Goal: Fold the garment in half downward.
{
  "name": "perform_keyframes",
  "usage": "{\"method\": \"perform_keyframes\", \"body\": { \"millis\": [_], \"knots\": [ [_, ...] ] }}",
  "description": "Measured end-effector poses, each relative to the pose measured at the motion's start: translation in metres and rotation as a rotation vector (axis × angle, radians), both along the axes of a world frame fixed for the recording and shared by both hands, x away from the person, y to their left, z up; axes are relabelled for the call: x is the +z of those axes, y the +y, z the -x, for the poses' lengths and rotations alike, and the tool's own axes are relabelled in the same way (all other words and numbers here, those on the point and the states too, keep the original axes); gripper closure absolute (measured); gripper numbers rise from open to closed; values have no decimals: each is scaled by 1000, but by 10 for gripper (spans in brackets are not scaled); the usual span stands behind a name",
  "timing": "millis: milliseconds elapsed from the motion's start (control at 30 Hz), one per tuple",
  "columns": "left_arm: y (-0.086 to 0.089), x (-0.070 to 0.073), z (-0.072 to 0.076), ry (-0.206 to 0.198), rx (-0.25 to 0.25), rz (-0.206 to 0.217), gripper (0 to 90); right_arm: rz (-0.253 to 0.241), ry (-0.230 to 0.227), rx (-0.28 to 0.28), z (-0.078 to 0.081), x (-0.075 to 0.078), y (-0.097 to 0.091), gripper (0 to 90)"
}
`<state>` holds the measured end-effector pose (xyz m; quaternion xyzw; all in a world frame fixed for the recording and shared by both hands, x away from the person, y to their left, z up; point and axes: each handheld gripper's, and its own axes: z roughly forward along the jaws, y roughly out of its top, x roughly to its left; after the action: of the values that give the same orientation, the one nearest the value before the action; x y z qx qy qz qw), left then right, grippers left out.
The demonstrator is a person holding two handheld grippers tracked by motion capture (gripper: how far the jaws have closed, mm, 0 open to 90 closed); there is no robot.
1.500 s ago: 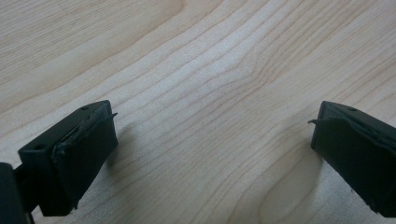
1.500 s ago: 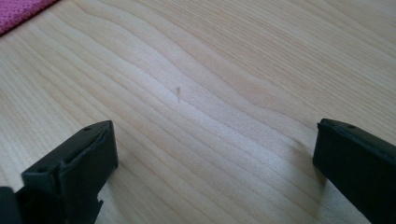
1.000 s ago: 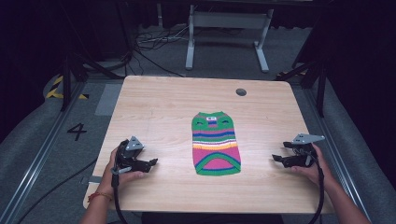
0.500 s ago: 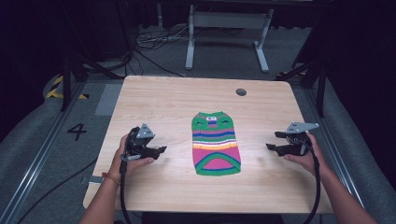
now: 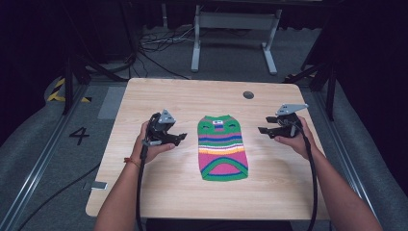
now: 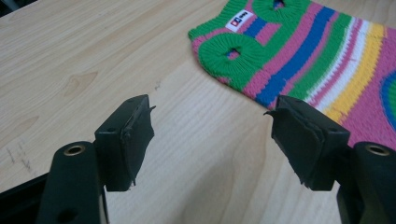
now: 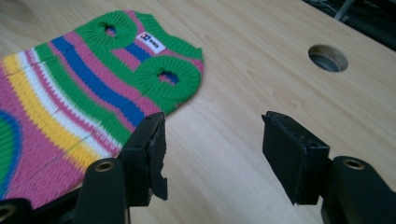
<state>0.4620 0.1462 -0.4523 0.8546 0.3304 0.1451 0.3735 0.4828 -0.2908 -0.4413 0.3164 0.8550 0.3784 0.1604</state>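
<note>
Striped knit garment (image 5: 222, 147) — green, pink, blue, white and yellow bands — lies flat near the middle of the wooden bench (image 5: 192, 192), its two green-ringed openings and a small white label (image 6: 239, 20) at the far end, the rounded pink-and-green end toward the person. In the left gripper view the near opening (image 6: 232, 52) sits ahead of and to the right of the fingers; in the right gripper view the openings sit ahead and to the left.

Left gripper (image 5: 182, 138) is held just beside the garment's left edge, above the bench, apart from the fabric. Its fingers (image 6: 126, 140) are released, spread wide with bare wood between them.

Right gripper (image 5: 262, 130) is held near the garment's right edge, level with its far end. Its fingers (image 7: 289, 154) are also released, wide apart and grasping nothing — the left finger overlaps the garment's edge in its own view; contact cannot be told.

A round hole (image 5: 248, 95) is cut in the bench near its far edge. A cable (image 5: 313, 183) trails from the right gripper along the forearm.
</note>
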Motion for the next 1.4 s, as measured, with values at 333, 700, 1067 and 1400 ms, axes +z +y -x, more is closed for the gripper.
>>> {"method": "perform_keyframes", "body": {
  "millis": [333, 700, 1067, 1400],
  "knots": [
    [-23, -8, -33, 14, 30, 0, 330, -1, 39, 21, -38, -13, 37, 475],
    [-50, -22, -65, 51, 50, 17, 351, 28, 41, 44, -63, -23, 80, 558],
    [-74, -37, -80, 84, 61, 34, 414, 6, 77, 3, -79, -37, 91, 576],
    [-81, -50, -87, 123, 103, 0, 405, 30, 122, -16, -82, -52, 92, 565]
  ]
}}
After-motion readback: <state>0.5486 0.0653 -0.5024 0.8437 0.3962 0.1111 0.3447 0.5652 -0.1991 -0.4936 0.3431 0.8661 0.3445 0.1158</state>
